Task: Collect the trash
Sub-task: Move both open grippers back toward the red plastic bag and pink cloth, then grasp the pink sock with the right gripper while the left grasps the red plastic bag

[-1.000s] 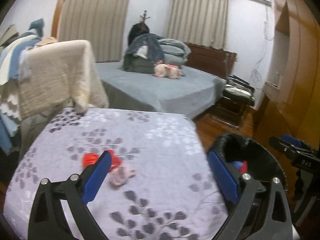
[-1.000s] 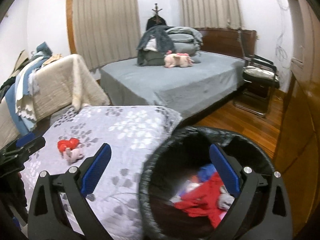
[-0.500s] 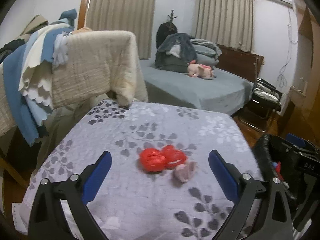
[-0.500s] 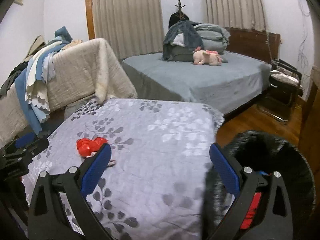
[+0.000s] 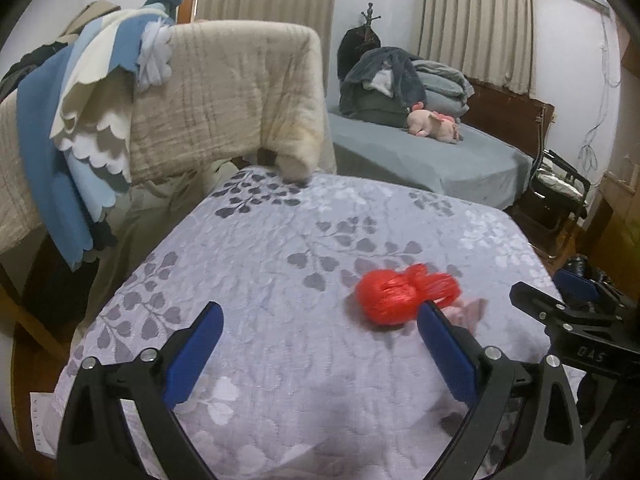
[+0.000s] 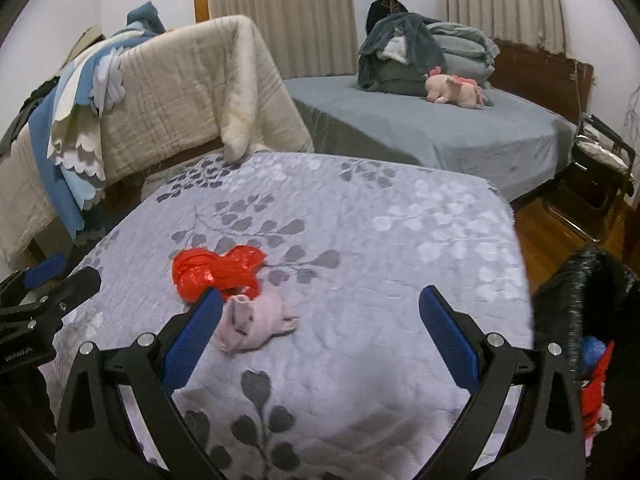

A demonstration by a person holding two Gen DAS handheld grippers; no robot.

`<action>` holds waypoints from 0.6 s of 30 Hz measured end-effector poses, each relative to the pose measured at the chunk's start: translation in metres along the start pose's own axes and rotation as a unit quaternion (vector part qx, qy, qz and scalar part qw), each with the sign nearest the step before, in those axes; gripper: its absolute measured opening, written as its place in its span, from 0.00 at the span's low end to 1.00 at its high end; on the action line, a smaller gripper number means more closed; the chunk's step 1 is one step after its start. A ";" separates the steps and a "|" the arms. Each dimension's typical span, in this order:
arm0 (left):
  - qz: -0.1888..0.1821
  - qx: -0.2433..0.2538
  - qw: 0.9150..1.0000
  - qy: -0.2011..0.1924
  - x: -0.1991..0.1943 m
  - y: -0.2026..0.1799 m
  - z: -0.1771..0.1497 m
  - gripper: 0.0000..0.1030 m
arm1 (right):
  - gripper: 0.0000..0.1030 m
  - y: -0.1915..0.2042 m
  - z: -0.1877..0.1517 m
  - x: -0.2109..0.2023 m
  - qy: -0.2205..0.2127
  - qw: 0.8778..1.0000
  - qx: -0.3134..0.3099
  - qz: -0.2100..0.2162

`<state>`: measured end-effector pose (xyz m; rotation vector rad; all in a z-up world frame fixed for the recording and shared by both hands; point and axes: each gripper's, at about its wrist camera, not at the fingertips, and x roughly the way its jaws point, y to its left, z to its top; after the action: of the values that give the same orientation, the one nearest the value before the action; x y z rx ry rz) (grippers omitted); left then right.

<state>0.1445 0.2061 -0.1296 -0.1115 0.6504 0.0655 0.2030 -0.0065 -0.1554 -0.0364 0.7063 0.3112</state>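
We hold both grippers low over the tabletop [image 6: 360,208], which is covered by a grey leaf-print cloth, and 2 pieces of trash remain on it: a crumpled red plastic bag [image 6: 218,270] and, touching its near edge, a pale pink wad [image 6: 256,320] that looks like a sock or tissue. The left gripper [image 5: 320,344] has its jaws wide apart and empty, with the red bag just ahead of its right finger; the right gripper [image 6: 320,328] is likewise spread and empty, its left finger just beside the pink wad. To do this pickup well, we judge that 1 gripper should centre its jaws on 1 item, press lightly into the cloth so the thin plastic is caught and not merely pushed, and close without pinching the cloth itself. The 2 grippers are near each other, so we should work 1 at a time. The black-lined trash bin [image 6: 584,304] stands off the tabletop's right edge, and already holds red, blue and pale scraps; only part of its opening is in view.
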 end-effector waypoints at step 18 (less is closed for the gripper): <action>0.002 -0.016 1.000 0.013 0.019 0.026 -0.003 0.93 | 0.74 0.029 -0.013 0.048 0.069 0.997 -0.019 0.019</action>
<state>0.1553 0.2318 -0.1450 -0.1419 0.6766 0.0787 0.2203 0.0318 -0.1942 -0.0807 0.8387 0.3606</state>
